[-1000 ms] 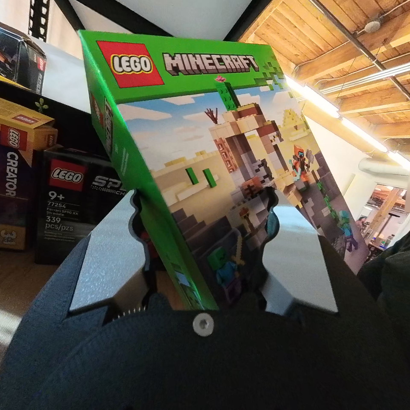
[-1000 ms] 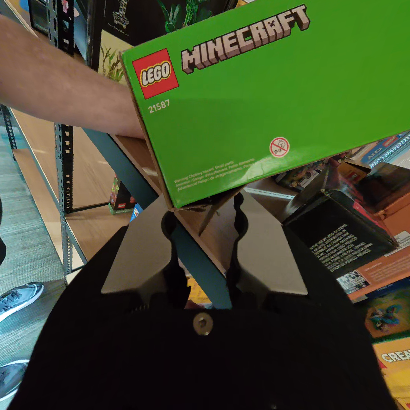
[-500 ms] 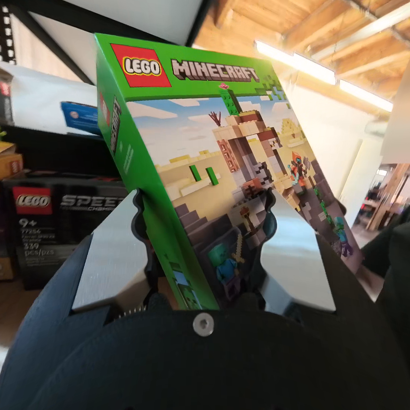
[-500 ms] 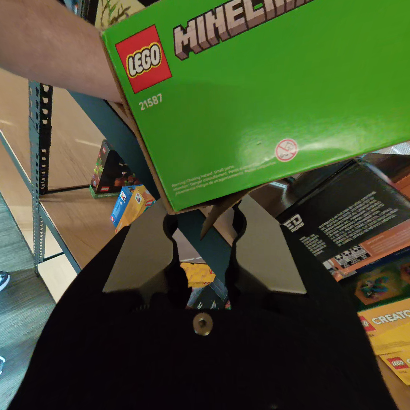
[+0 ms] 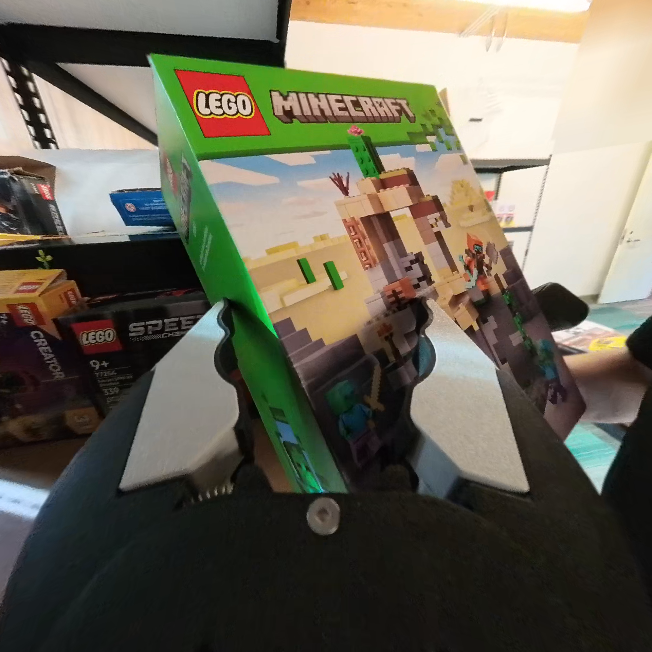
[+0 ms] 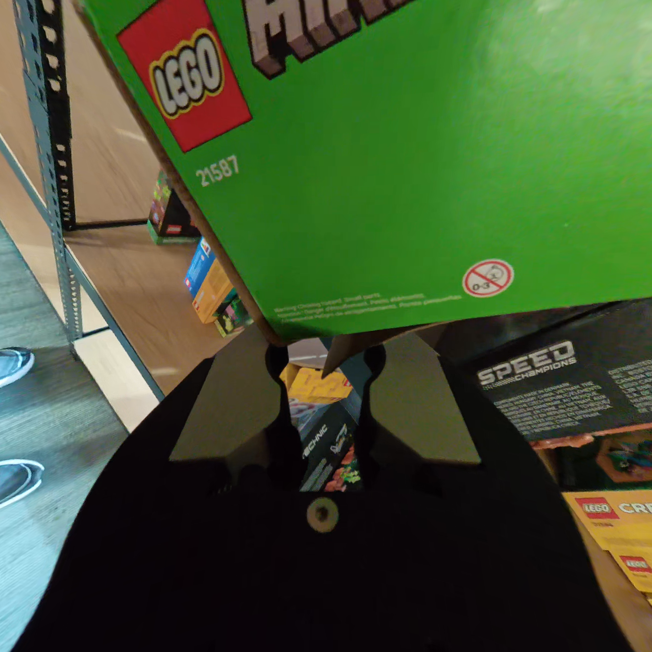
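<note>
**Left wrist view: green box clamped in left gripper; right gripper at its lower corner**

Left wrist view shows the left gripper (image 5: 324,335) clamped on a green box (image 5: 352,247). The box stands tilted between the fingers, its green side panel against the left finger (image 5: 197,370) and its picture face against the right finger (image 5: 455,370). It rises well above the fingertips and is held off the shelf. Behind it on the left sit a black box (image 5: 141,345), a yellow box (image 5: 38,296) and a blue box (image 5: 141,211). A black shelf frame (image 5: 88,98) crosses the top left. At the right edge a forearm (image 5: 617,384) reaches in behind the box.

Right wrist view shows the right gripper (image 6: 326,356) under the box's green underside (image 6: 388,176). Its fingers stand partly apart, with clear space between them. A brown cardboard flap (image 6: 338,356) hangs from the box's lower corner into that space. The left fingertip sits just under the corner. Whether either pad presses the flap cannot be told. Through the gap lie more boxes on the shelf (image 6: 123,282). A black box lies to the right. Two shoes (image 6: 14,367) stand on the grey floor (image 6: 42,423) at the left.
</note>
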A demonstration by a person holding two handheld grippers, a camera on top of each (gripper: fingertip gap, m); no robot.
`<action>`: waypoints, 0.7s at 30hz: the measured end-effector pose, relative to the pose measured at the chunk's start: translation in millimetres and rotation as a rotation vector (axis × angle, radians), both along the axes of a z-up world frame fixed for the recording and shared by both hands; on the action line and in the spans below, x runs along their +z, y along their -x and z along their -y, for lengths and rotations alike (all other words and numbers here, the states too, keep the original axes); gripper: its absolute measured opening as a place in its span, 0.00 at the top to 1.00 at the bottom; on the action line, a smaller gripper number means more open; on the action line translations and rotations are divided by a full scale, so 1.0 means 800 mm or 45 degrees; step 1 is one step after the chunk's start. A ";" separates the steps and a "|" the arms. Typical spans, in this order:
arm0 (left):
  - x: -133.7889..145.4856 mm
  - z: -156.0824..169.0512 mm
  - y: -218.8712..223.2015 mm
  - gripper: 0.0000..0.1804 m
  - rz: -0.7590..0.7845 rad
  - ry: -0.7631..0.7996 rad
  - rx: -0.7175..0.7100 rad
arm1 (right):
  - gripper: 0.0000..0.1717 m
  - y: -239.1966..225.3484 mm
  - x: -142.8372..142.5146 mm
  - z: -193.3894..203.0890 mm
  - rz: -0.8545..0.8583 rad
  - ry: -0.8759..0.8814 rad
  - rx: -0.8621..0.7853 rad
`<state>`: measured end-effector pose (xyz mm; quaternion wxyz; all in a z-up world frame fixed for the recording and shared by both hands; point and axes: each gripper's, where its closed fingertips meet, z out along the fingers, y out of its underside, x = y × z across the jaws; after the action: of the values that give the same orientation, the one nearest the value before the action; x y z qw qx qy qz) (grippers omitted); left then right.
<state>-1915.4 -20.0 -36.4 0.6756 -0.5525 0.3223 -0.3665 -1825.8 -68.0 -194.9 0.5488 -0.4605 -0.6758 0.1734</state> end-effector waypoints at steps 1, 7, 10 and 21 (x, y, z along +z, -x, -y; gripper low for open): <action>-0.001 0.002 0.002 0.44 -0.022 -0.016 0.024 | 0.78 0.001 -0.002 -0.005 0.024 -0.014 -0.019; -0.005 0.004 0.016 0.39 -0.120 -0.073 0.126 | 0.79 0.013 -0.013 -0.022 0.176 -0.087 -0.077; -0.004 0.004 0.020 0.39 -0.131 -0.123 0.161 | 0.80 0.015 -0.016 -0.036 0.225 -0.131 -0.126; -0.015 0.002 0.028 0.34 -0.216 -0.253 0.262 | 0.80 0.014 -0.021 -0.075 0.364 -0.342 -0.352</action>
<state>-1937.6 -21.6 -48.0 0.7313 -0.5421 0.3546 -0.2135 -1836.7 -8.4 -211.5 0.5223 -0.4914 -0.6942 -0.0618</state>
